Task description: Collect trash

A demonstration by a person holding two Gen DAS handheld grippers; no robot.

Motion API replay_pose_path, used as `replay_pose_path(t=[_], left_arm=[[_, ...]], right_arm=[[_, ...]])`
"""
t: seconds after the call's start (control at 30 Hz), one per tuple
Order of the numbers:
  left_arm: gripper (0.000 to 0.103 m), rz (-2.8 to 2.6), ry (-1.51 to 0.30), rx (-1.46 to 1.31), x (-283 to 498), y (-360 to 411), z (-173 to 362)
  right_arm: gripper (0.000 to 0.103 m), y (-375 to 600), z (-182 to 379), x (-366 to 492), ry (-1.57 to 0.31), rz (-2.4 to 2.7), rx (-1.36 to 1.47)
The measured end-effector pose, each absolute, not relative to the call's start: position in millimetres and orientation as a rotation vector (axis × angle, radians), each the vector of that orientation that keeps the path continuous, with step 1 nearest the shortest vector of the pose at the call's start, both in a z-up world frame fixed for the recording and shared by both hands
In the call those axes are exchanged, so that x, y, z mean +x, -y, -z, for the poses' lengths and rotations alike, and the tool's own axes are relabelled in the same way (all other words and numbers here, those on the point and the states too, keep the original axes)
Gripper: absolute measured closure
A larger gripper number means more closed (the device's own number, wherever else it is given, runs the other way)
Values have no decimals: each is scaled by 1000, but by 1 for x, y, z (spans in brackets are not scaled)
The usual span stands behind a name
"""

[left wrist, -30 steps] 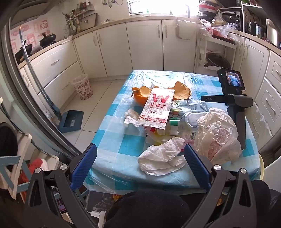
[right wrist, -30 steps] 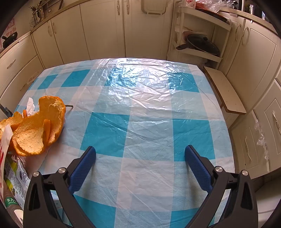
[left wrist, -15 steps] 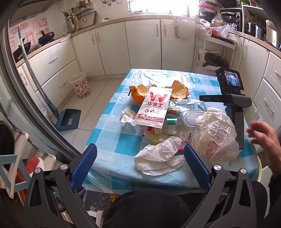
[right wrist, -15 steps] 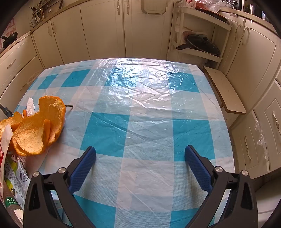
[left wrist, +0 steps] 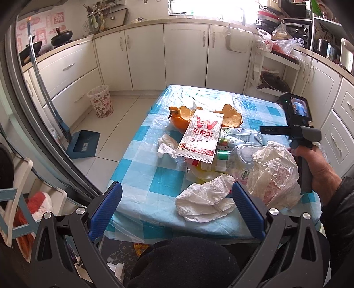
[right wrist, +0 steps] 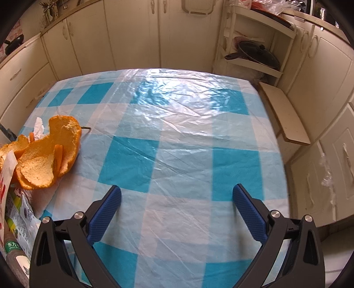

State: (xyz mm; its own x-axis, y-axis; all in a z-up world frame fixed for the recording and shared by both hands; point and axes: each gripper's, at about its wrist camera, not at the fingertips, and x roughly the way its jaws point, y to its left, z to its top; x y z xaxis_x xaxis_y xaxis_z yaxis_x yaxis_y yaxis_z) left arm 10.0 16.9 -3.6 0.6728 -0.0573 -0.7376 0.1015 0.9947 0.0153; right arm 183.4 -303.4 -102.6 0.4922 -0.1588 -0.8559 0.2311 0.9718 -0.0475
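Hovering near the counter [left wrist: 141, 177] edge, left gripper [left wrist: 176, 200] spread wide, gripping nothing. Lying heaped on the checked cloth: crumpled tissue [left wrist: 205, 200], snack wrapper [left wrist: 201, 137], orange peel [right wrist: 47, 155]. Sitting over bare cloth beside the peel, right gripper [right wrist: 177, 202] spread too.

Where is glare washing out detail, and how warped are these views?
Left wrist view: the window above the counter is blown out white, and cabinets bow at the fisheye edges; the trash pile stays readable. Right wrist view: a bright sheen sits on the plastic table cover at the far end, the orange peel is sharp, and the corners vignette black.
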Motion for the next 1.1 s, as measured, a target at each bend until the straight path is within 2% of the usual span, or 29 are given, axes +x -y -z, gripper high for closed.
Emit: replay_pose_path(t=[0.23, 0.37, 0.67, 1.1], left_arm=[[8, 102, -807, 84, -2, -15, -1], [8, 137, -803, 61, -20, -20, -14], [8, 210, -771, 118, -77, -23, -39], [8, 235, -765, 143, -135, -51, -47]], right_arm=[[7, 274, -2, 77, -796, 257, -51], [7, 246, -43, 7, -747, 241, -22], [7, 184, -75, -103, -735, 271, 55], [7, 119, -88, -173, -699, 280, -11]])
